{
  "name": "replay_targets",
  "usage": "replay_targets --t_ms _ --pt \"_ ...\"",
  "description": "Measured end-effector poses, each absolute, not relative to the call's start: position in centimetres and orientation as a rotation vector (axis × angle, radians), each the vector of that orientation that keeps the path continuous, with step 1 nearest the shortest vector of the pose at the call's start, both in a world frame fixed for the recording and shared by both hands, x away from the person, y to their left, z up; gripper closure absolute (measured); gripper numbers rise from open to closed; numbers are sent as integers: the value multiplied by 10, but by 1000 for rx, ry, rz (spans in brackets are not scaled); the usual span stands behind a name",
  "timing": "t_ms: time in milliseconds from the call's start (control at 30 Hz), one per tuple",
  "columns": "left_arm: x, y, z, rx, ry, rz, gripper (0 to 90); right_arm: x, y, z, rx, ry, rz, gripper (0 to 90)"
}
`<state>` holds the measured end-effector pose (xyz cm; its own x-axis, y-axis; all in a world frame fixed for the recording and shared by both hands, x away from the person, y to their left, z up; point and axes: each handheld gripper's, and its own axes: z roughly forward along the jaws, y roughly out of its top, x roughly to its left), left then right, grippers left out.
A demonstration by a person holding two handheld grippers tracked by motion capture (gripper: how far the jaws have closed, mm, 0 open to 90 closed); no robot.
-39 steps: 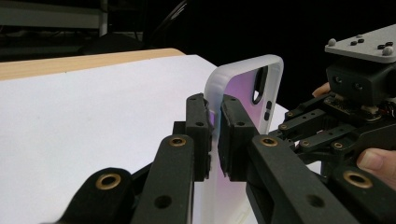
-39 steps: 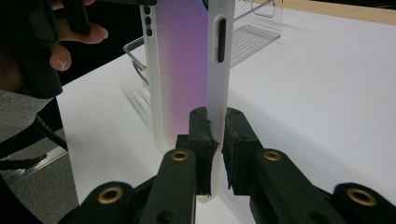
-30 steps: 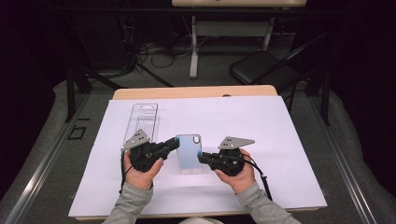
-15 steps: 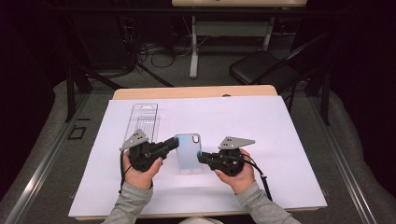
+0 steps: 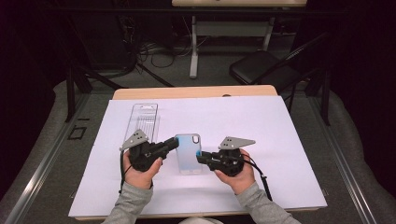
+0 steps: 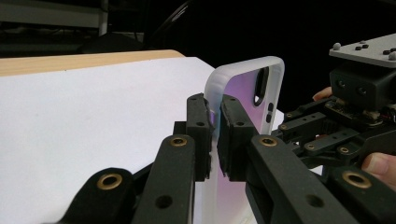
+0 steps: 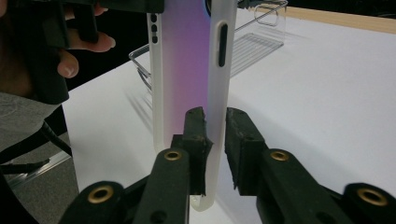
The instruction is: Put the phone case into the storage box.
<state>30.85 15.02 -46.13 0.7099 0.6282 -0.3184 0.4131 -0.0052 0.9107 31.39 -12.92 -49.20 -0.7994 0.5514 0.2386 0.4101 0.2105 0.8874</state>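
A translucent phone case [image 5: 189, 154] with a bluish-purple back is held above the white sheet, between my two grippers. My left gripper [image 5: 173, 143] is shut on its left rim, and in the left gripper view both pads of the left gripper [image 6: 215, 112] press on the phone case [image 6: 243, 79] near its camera cutout. My right gripper [image 5: 200, 156] is at the opposite rim. Its jaws have just been opening. In the right gripper view that rim of the case [image 7: 182, 56] stands between the jaws of the right gripper [image 7: 215, 114], with a thin gap at the right pad.
A clear plastic package [image 5: 144, 119] lies on the white sheet [image 5: 261, 126] behind the left hand. The wooden table edge [image 5: 196, 92] runs along the far side. A dark chair [image 5: 261, 70] and cables are on the floor beyond.
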Motion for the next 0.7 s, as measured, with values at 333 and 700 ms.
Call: replay_targets --t_ms 333,700 --pt "310 153 -463 1623 872 211 842 314 -127 -493 922 2343 1652 621" --pt "312 160 -462 1610 886 230 842 317 -125 -495 887 2350 1595 496"
